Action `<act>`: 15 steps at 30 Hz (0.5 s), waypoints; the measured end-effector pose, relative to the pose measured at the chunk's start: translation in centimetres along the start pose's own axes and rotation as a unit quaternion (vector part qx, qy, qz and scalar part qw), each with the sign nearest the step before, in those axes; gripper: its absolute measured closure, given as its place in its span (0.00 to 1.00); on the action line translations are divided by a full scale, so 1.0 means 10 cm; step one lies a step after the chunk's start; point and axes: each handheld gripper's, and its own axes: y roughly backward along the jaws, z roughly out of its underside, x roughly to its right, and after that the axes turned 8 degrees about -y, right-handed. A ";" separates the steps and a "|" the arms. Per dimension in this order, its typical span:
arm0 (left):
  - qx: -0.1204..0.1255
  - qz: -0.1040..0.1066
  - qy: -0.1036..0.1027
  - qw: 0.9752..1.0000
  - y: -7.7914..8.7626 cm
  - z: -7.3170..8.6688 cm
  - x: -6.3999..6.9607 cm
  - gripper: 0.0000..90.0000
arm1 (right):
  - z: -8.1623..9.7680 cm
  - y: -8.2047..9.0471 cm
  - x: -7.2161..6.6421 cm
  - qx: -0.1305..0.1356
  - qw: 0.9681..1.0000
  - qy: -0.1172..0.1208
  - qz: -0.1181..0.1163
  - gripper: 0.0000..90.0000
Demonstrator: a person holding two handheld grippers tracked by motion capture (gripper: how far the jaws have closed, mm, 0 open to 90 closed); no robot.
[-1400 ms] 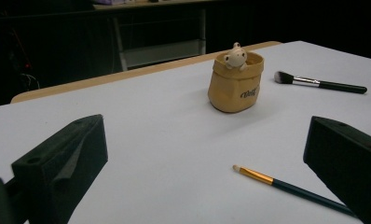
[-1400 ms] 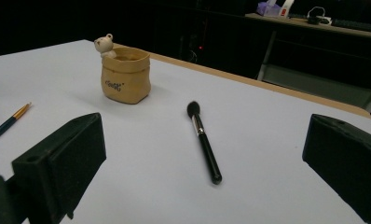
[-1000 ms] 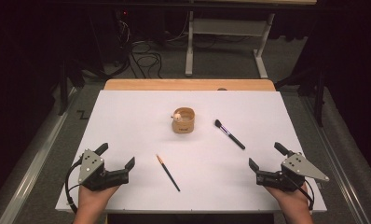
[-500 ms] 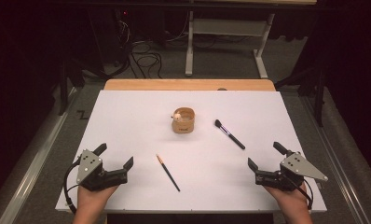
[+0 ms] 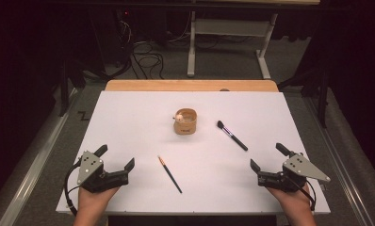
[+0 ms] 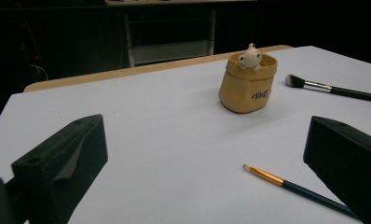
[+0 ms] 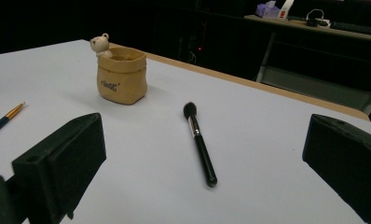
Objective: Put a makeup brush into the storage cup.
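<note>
From the high view, the left gripper rests at the near left corner of the white table, held by a hand that comes in from the bottom edge with its forearm cut off by the frame; its jaws are spread wide and hold nothing, angled toward the table's middle. The right gripper sits at the near right corner in the other hand, mirrored in pose, jaws likewise apart and empty. Between them lies a thin brush, near the left gripper, its pale tip pointing away from the person; a makeup brush lies farther back on the right, and a tan pouch-shaped cup stands upright near the centre, well apart from both grippers. In the left gripper view, the two black jaws rise wide apart at the bottom corners; the thin brush lies just ahead of the right-hand jaw, which hides its handle end. The cup stands beyond with a small animal figure on its rim, its printed lettering too small to read, and the makeup brush lies past it. In the right gripper view, the jaws again stand open; the makeup brush lies between them farther out, bristles away, the cup stands at the left, and the thin brush is cut off by the left edge.
</note>
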 end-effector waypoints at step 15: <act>-0.008 0.008 0.013 1.000 -0.03 0.03 -0.01 0.01 | 0.02 -0.01 0.01 -0.004 1.000 -0.006 0.001 0.00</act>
